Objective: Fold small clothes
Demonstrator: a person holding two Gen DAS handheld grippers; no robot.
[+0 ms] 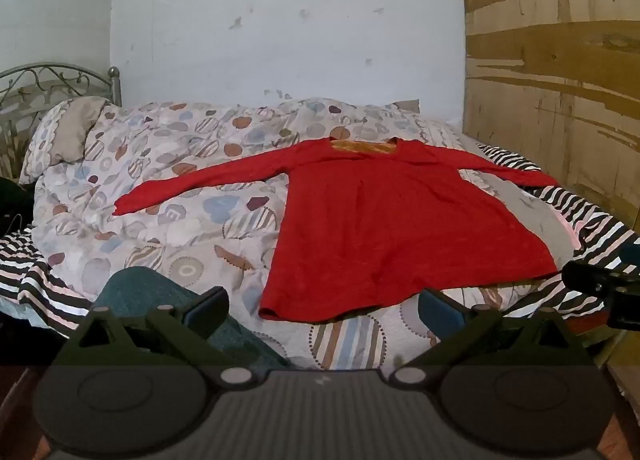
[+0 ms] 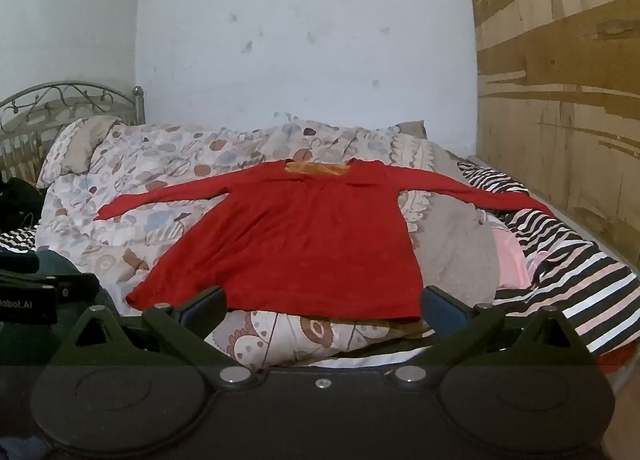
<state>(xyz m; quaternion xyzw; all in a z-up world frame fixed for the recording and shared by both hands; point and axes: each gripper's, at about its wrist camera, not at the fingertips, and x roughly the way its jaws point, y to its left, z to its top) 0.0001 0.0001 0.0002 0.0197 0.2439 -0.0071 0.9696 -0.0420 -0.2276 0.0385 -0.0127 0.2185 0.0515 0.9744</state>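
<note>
Red top lies flat on the bed, sleeves spread; left hand-held gripper and right hand-held gripper both gape wide, empty, so best pinch each sleeve cuff and fold inward evenly.

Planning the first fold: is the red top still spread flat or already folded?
Spread flat. The red top lies open on the quilt, both sleeves stretched outward, hem unfolded.
</note>
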